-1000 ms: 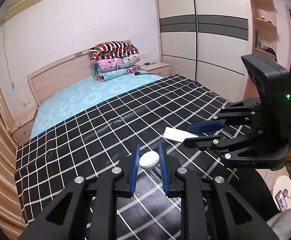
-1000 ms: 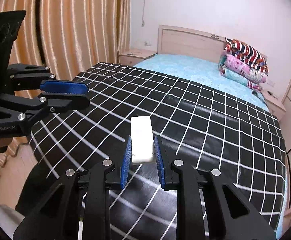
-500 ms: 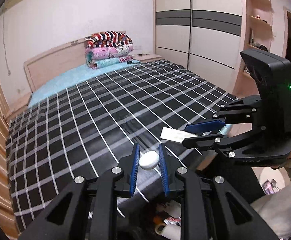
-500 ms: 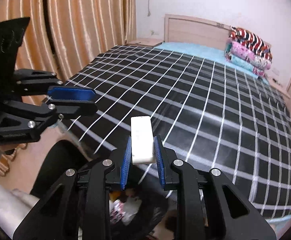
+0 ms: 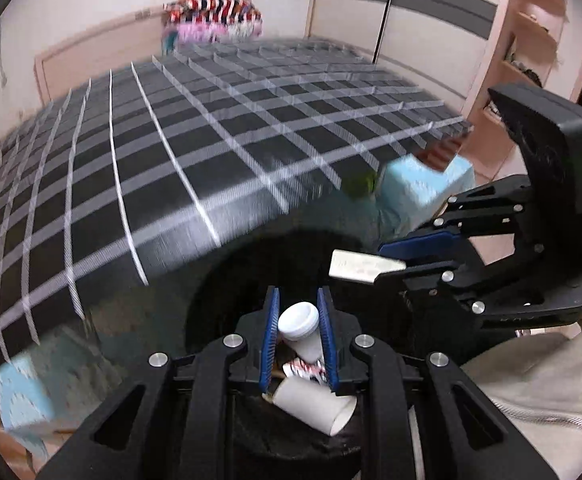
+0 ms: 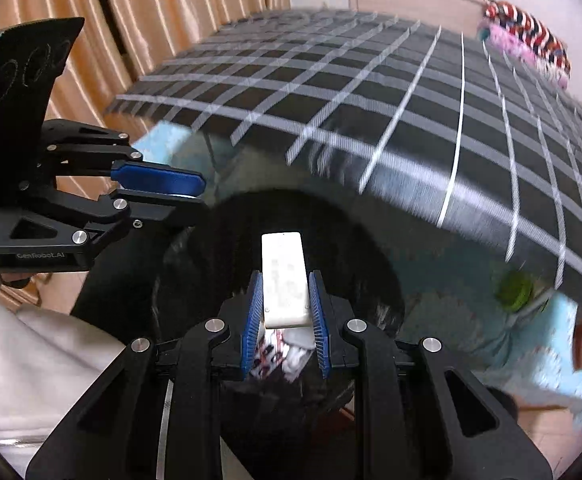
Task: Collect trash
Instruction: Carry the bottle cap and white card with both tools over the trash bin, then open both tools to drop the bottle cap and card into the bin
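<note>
My left gripper is shut on a small white bottle and holds it over the open black trash bag. My right gripper is shut on a flat white box, also over the trash bag. The right gripper also shows in the left wrist view, with the white box sticking out of it. The left gripper shows at the left of the right wrist view. A paper cup and printed wrappers lie inside the bag.
The bed with the black and white checked cover stands just behind the bag. Folded quilts are stacked at the headboard. A wardrobe is at the right, curtains at the left. A green object lies by the bed's foot.
Both grippers have swung down from above the bed to over the open trash bag at its foot, each keeping its item. The view is blurred by motion.
</note>
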`<state>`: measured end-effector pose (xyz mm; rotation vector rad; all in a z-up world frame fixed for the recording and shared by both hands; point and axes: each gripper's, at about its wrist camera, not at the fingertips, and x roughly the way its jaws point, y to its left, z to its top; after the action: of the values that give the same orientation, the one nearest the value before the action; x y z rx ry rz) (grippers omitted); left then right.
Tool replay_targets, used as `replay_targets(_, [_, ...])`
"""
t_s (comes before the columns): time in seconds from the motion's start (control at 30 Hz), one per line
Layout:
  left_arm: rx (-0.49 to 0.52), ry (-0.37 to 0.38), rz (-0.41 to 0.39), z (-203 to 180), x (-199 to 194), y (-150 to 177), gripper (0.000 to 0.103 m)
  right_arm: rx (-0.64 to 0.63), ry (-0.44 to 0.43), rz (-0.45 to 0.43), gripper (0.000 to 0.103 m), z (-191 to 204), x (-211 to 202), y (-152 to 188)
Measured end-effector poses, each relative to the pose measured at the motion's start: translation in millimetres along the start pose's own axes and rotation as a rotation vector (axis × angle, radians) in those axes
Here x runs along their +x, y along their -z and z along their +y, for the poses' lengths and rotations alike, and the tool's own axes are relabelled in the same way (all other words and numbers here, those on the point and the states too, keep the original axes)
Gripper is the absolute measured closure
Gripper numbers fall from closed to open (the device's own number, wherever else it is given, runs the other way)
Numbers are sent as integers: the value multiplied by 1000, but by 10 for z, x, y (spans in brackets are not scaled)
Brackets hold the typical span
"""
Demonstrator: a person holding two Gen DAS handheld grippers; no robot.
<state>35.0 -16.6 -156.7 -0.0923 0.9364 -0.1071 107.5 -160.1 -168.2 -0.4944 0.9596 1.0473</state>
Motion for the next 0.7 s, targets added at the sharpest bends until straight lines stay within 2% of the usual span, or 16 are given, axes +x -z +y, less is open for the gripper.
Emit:
replay_targets(0.23, [-54, 22, 141, 82, 602, 260, 84, 54, 10, 115, 79, -120, 469, 190])
replay_targets(0.37, [-75, 18, 197, 128, 817, 391, 84, 78, 7, 159, 79, -155, 664, 226])
replay_targets(0.7, [-101, 15, 229, 164, 892, 441, 84, 96, 7, 202, 79, -135, 864, 219])
